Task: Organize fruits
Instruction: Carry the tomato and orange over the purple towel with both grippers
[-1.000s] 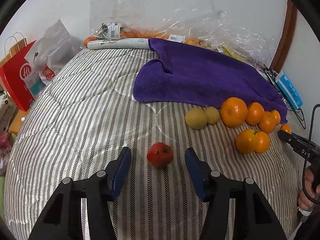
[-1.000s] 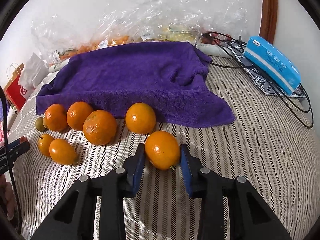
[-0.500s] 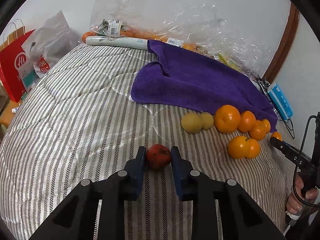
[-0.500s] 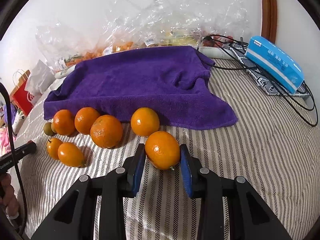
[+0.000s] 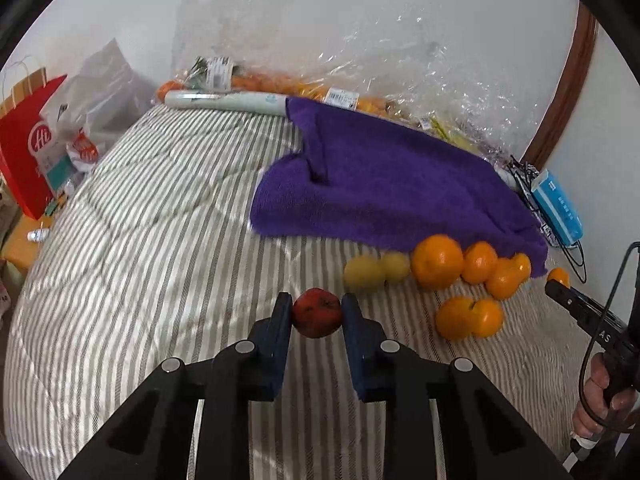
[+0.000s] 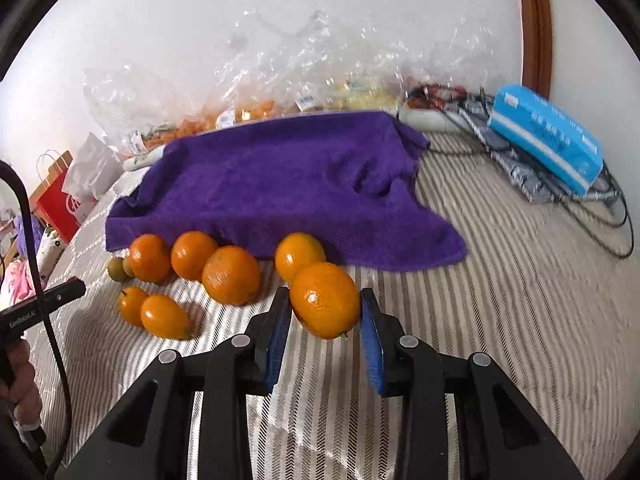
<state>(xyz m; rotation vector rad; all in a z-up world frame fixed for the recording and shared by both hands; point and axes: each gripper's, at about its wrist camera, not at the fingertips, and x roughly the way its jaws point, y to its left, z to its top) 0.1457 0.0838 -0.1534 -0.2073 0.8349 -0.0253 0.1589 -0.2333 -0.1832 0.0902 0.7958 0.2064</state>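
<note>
Since a second ago, left tongs (image 5: 316, 312) have closed on the red fruit (image 5: 317, 313) above the bed (image 5: 160, 240). Right tongs (image 6: 323, 307) grip an orange (image 6: 325, 300). Other oranges (image 6: 231, 275) lie loose beside the purple towel (image 6: 280, 184); sorting looks barely begun.

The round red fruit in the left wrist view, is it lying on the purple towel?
No, the round red fruit sits clamped in the left claw, apart from the purple towel.
</note>
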